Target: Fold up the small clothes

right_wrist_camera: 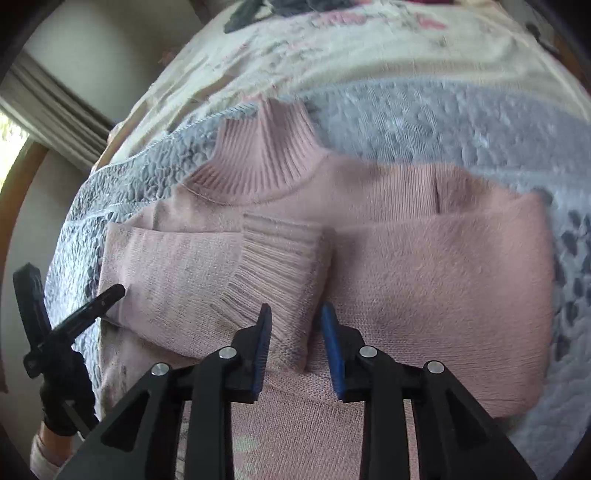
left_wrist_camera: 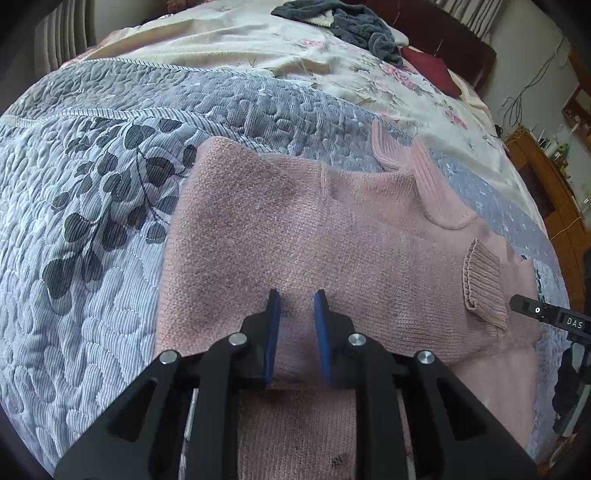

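Left wrist view: left gripper (left_wrist_camera: 298,297) sits low centre of the frame, its blue-padded jaws narrowly apart with nothing between them, poised over the body of a pink knit sweater (left_wrist_camera: 280,236). The sweater lies flat on a grey quilted bedspread (left_wrist_camera: 92,206) with a dark leaf print. Its ribbed turtleneck collar (left_wrist_camera: 410,173) points to the upper right of the frame. One sleeve is folded across the body; its ribbed cuff (left_wrist_camera: 484,284) lies at the right of the frame. Just beside that cuff, at the right edge, a black part of the other gripper shows. Beyond the bedspread, a cream floral blanket (left_wrist_camera: 258,48) covers the upper part of the frame, with a dark grey garment (left_wrist_camera: 351,26) heaped on it at the top. A dark red cushion (left_wrist_camera: 432,70) lies at upper right.

Right wrist view: slightly motion-blurred. Right gripper (right_wrist_camera: 295,314) is at lower centre, jaws narrowly apart and empty. The ribbed cuff lies directly ahead of the jaws, its lower corner reaching between the fingertips; whether it touches them cannot be told. The collar sits above centre. A second folded sleeve lies across the right half of the sweater. At lower left, a black-gloved hand (right_wrist_camera: 66,402) holds the left gripper, whose tip is near the sweater's left edge.
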A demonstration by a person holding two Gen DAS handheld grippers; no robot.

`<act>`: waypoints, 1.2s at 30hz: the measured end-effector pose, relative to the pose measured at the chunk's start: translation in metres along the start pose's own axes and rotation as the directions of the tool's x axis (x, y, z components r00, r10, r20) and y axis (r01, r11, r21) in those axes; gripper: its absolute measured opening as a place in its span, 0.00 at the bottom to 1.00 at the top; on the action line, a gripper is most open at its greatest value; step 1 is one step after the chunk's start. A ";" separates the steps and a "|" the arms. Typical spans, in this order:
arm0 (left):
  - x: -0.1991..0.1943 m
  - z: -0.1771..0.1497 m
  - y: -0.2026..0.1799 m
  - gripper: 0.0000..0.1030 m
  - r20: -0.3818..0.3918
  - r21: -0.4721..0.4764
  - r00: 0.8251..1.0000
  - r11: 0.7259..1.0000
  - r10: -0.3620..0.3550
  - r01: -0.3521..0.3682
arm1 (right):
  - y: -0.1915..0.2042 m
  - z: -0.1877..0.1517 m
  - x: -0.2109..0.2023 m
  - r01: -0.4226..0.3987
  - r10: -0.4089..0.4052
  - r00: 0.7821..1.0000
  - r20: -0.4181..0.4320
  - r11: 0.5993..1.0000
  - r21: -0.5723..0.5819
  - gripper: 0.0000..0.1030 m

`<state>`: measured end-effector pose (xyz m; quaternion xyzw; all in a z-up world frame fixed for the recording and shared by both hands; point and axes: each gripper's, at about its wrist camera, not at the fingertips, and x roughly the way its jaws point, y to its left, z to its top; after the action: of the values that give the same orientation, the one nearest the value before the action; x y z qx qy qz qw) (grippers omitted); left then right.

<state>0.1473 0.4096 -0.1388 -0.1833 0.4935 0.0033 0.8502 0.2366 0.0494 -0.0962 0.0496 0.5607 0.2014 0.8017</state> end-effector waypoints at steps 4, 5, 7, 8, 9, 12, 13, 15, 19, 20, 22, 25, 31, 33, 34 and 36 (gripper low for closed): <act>-0.007 0.001 -0.016 0.30 0.026 0.048 1.000 0.999 -0.005 0.004 | 0.044 -0.001 -0.001 0.018 -0.021 1.000 -0.022 0.987 -0.161 0.38; -0.004 0.000 -0.019 0.30 0.019 0.055 1.000 0.998 -0.008 0.007 | 0.054 -0.002 0.005 0.022 -0.029 0.999 -0.036 0.982 -0.186 0.41; 0.004 -0.002 -0.023 0.30 -0.002 0.063 1.000 0.998 -0.005 0.005 | 0.072 -0.004 0.020 0.059 -0.072 0.996 -0.048 0.970 -0.236 0.47; 0.007 -0.003 -0.023 0.30 -0.006 0.065 1.000 0.998 0.000 0.001 | 0.079 -0.004 0.028 0.084 -0.100 0.994 -0.050 0.964 -0.252 0.52; 0.010 -0.004 -0.022 0.30 -0.010 0.068 1.000 0.998 0.003 -0.002 | 0.082 -0.006 0.035 0.102 -0.121 0.991 -0.056 0.960 -0.262 0.53; 0.015 -0.008 -0.021 0.31 -0.015 0.100 1.000 0.995 0.008 -0.006 | 0.081 -0.007 0.057 0.167 -0.197 0.977 -0.082 0.945 -0.282 0.51; 0.015 -0.009 -0.021 0.31 -0.014 0.113 1.000 0.994 0.009 -0.007 | 0.080 -0.009 0.062 0.190 -0.223 0.972 -0.081 0.936 -0.297 0.45; 0.015 -0.011 -0.021 0.31 -0.008 0.125 1.000 0.992 0.007 -0.006 | 0.076 -0.010 0.062 0.222 -0.252 0.966 -0.063 0.928 -0.300 0.28; 0.015 -0.010 -0.018 0.31 -0.006 0.095 1.000 0.995 -0.007 0.008 | 0.050 -0.006 0.035 0.142 -0.152 0.987 -0.045 0.972 -0.186 0.09; 0.016 -0.010 -0.018 0.31 -0.006 0.088 1.000 0.996 -0.010 0.010 | 0.043 -0.004 0.026 0.121 -0.127 0.991 -0.031 0.980 -0.157 0.09; 0.016 -0.010 -0.018 0.31 -0.005 0.082 1.000 0.997 -0.011 0.011 | 0.027 -0.003 0.008 0.087 -0.087 0.996 -0.003 0.992 -0.097 0.09; 0.015 -0.011 -0.017 0.31 -0.004 0.077 1.000 0.997 -0.012 0.012 | 0.002 -0.002 -0.016 0.056 -0.056 0.998 0.028 0.998 -0.018 0.09; 0.015 -0.010 -0.016 0.31 -0.007 0.063 1.000 0.998 -0.017 0.017 | -0.056 -0.011 -0.035 0.049 -0.052 0.998 0.021 0.991 0.127 0.08; 0.016 -0.011 -0.017 0.31 -0.006 0.065 1.000 0.998 -0.013 0.013 | -0.075 -0.019 -0.031 0.059 -0.060 0.998 -0.001 0.985 0.163 0.08; 0.016 -0.011 -0.017 0.31 -0.005 0.065 1.000 0.998 -0.011 0.011 | -0.083 -0.024 -0.029 0.069 -0.067 0.998 -0.016 0.982 0.178 0.08; 0.016 -0.011 -0.018 0.31 -0.003 0.068 1.000 0.998 -0.008 0.008 | -0.094 -0.034 -0.023 0.079 -0.071 0.996 -0.047 0.980 0.183 0.08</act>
<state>0.1493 0.3869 -0.1516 -0.1564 0.4935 -0.0170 0.8554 0.2240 -0.0506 -0.1168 0.0985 0.5946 0.1189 0.7890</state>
